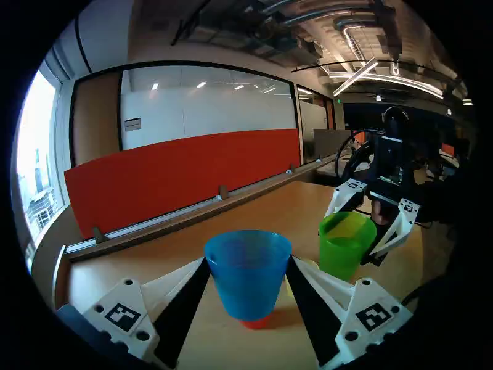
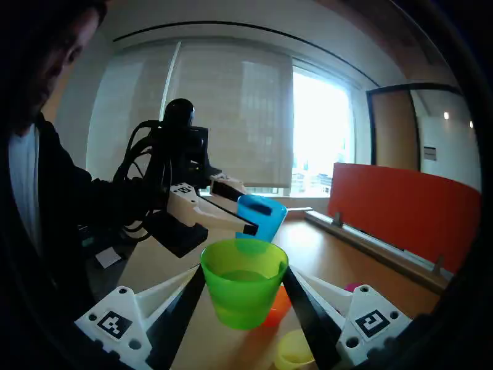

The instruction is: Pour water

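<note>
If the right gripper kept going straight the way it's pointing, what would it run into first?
Probably the blue cup held in the left gripper; it sits just beyond the green cup that the right gripper holds, though depth is hard to judge.

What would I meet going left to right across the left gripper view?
Bright window → translucent blue plastic cup → translucent green plastic cup.

Cups, 4: blue cup (image 1: 248, 274), green cup (image 2: 243, 283), orange cup (image 2: 280, 306), yellow cup (image 2: 294, 351). Pink item (image 2: 352, 287), 1, possibly a fifth cup, mostly hidden. Grippers, 2: left gripper (image 1: 246, 265), right gripper (image 2: 244, 274).
</note>
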{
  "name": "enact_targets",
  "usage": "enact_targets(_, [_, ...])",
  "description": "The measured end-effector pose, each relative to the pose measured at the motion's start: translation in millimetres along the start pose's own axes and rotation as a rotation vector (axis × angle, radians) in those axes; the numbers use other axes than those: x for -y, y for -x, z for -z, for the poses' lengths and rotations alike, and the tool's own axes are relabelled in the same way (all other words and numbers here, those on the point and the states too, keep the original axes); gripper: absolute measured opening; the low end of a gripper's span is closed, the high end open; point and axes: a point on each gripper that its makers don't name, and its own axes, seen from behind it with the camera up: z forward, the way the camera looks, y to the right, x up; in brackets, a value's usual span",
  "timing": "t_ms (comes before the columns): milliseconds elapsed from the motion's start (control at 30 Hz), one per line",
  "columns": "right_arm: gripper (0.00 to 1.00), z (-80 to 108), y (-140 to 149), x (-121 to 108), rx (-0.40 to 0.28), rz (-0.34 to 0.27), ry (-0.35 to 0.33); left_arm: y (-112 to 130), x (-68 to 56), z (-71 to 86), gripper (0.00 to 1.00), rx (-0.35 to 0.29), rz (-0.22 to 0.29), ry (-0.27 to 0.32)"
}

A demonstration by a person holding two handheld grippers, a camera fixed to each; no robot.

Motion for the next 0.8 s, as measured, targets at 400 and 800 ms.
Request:
enact_targets(400, [0.91, 6.2, 14, 4, 0.042, -0.005, -0.017, 21, -10.5, -4.3, 0.85, 0.059, -0.033, 0.031])
enact_targets(800, [0.91, 13.4, 30, 8, 0.086, -0.010, -0.038, 46, -29.6, -8.2, 0.85, 0.127, -0.056, 0.085])
